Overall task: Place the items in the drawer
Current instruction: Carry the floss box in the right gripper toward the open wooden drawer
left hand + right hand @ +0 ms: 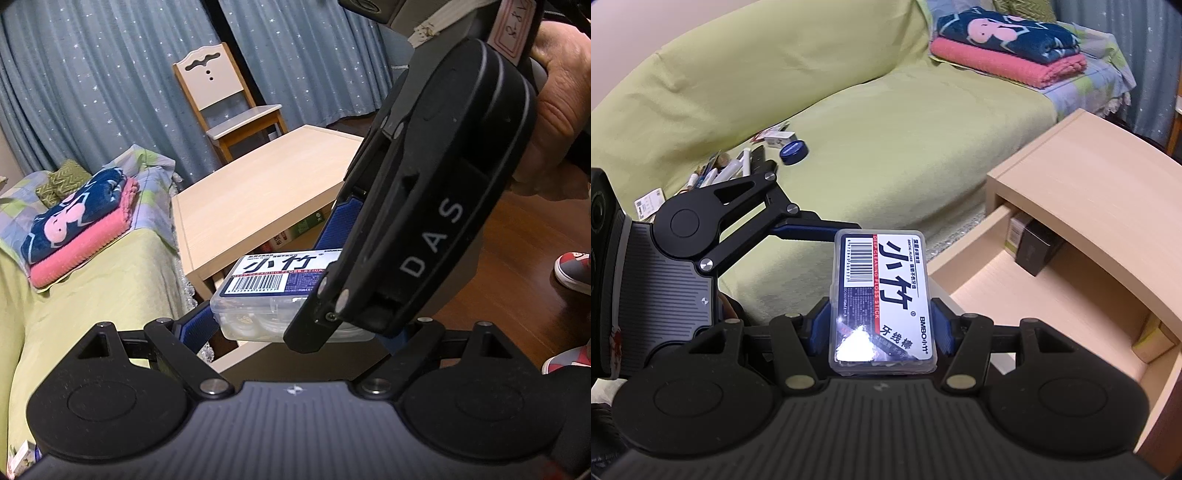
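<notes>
One clear, rectangular plastic floss box (882, 295) is clamped between the right gripper's (882, 325) ribbed blue pads. The left gripper (295, 325) is spread wide around it. One pale wooden drawer (1034, 295) lies open to the right

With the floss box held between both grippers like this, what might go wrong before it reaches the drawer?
1. The floss box is pinched by the right gripper at one end only, so it may pivot or slip.
2. The left gripper also touches it; an uneven release might tug it loose.
3. The open drawer already holds a dark box, limiting space at the back.

Home living room (sofa (849, 122), curtains (92, 74))
</notes>
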`<state>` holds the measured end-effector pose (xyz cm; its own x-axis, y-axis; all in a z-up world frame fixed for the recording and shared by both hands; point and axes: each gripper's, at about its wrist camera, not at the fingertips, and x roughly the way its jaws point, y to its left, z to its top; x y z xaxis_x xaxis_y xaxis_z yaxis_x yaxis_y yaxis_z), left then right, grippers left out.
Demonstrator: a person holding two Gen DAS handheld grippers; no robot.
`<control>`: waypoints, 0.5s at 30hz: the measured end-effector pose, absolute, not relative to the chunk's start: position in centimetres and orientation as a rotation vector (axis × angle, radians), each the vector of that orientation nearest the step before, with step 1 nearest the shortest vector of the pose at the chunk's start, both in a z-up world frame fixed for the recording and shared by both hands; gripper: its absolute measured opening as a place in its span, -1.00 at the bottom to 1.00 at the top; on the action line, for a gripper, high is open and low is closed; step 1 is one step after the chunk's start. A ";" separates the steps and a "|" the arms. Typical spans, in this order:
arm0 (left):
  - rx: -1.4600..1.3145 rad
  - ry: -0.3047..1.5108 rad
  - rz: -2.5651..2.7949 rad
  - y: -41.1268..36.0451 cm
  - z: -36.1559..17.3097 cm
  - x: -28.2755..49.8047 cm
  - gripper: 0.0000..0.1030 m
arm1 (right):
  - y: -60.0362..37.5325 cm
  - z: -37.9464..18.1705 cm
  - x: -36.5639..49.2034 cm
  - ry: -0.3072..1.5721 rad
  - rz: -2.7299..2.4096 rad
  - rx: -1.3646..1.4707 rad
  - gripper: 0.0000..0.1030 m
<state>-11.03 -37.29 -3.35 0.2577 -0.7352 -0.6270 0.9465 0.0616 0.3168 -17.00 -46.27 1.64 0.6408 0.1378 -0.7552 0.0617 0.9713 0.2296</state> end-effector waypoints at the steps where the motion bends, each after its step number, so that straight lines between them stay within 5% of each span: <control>1: 0.773 0.335 -1.315 -37.5 -3.4 -11.1 0.74 | -46.5 1.6 -17.1 0.876 0.037 0.247 0.02; 15: 0.824 0.339 -1.450 -43.0 -5.3 -12.4 0.74 | -51.4 -0.6 -20.4 0.878 -0.085 0.337 0.02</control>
<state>-12.40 -42.98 -5.30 0.1347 -0.7357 -0.6638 0.9538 -0.0853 0.2880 -20.39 -51.37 -0.56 0.6390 0.0642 -0.7665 0.2107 0.9438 0.2546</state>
